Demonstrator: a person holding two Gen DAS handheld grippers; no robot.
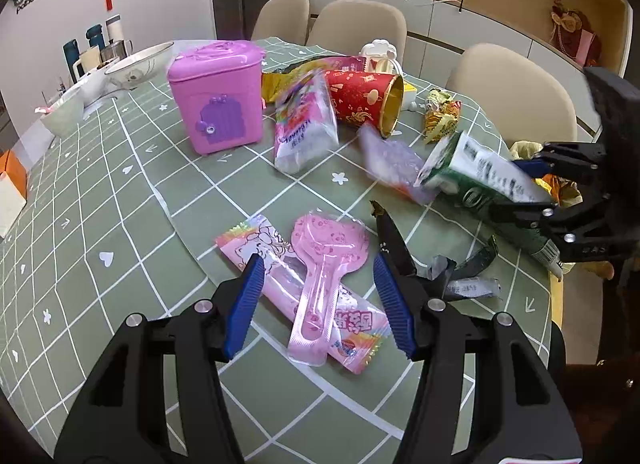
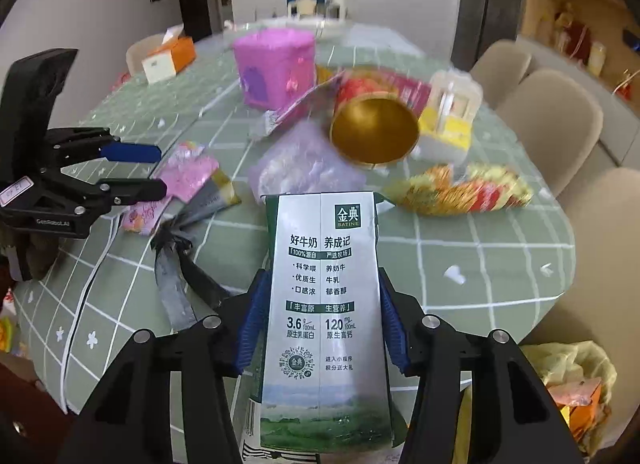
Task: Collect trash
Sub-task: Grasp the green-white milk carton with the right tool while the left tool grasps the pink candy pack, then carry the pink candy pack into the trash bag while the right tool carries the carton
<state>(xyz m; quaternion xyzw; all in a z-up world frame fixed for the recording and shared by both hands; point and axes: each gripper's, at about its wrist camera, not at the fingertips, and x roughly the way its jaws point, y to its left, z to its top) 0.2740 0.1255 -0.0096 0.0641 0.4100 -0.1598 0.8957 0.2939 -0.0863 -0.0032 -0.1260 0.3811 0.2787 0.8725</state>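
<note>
My right gripper (image 2: 320, 328) is shut on a green and white milk carton (image 2: 322, 304) and holds it above the table's right edge; the carton also shows in the left wrist view (image 1: 476, 176). My left gripper (image 1: 320, 304) is open and empty, just above a pink wrapped plastic spoon (image 1: 324, 264) lying on a pink snack wrapper (image 1: 276, 260). The left gripper also shows in the right wrist view (image 2: 136, 172). A black and silver wrapper (image 1: 448, 272) lies right of the left fingers.
A pink toy bin (image 1: 218, 96), a tissue pack (image 1: 304, 120), a red and gold paper cup (image 1: 368, 100), a clear bag (image 1: 392, 160) and a gold wrapper (image 1: 440, 112) lie on the green checked table (image 1: 120, 224). A yellow trash bag (image 2: 572, 380) hangs below the right edge. Chairs (image 1: 512, 92) line the far side.
</note>
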